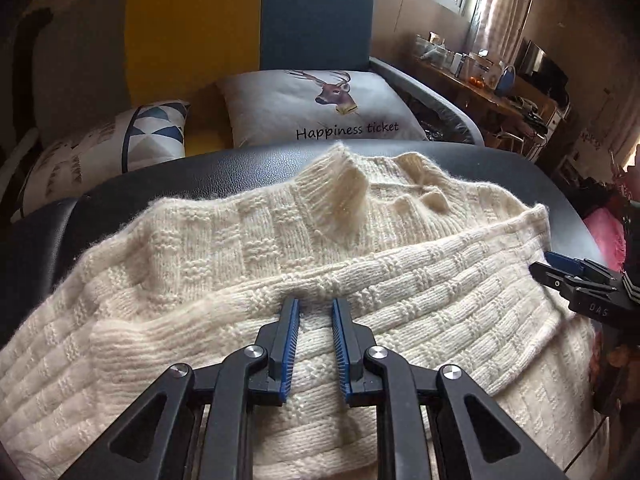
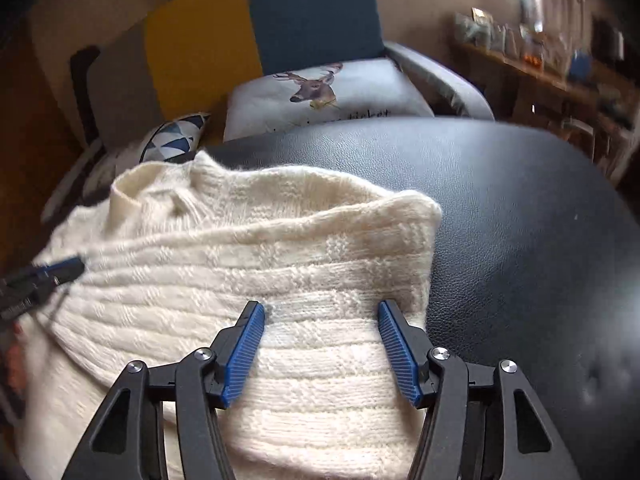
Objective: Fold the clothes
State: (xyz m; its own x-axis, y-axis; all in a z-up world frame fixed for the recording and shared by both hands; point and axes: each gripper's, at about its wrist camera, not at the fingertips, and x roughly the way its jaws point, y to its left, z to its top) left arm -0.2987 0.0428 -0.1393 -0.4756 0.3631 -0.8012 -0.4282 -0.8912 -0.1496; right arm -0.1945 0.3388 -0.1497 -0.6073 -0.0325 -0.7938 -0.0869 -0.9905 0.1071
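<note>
far left, propped against a sofa backrest in grey, mustard-yellow and teal panels [image 1: 192, 32]: a white cushion with blue and grey triangles [image 1: 156, 128]. just right of it, a pale grey cushion printed with a stag's head and the words "happiness ticket" [image 1: 320, 108], leaning on the teal panel. in front of both, a black leather-look padded surface [image 2: 520, 208], bare and glossy on its right side.

spread over the left and middle of that black surface: a cream chunky-knit sweater with a ribbed collar [image 1: 248, 256], collar pointing toward the cushions, one layer doubled over so that a thick folded edge runs across the body, lower part hanging off the near edge.

over the middle of the knit, left gripper with black arms and blue ribbed pads [image 1: 314, 304]: pads a narrow gap apart, tips at the folded ridge, nothing pinched between them, knit only seen underneath.

further right, over the sweater's right-hand edge, right gripper of the same black-and-blue make [image 2: 322, 308]: pads spread wide, clamped on nothing, knit lying below the gap and not pressed from either side, right pad close to the edge where wool meets black leather.

far right, blurred: a wooden shelf crowded with small items [image 1: 480, 76] under a bright window with pale curtains [image 1: 492, 0].
</note>
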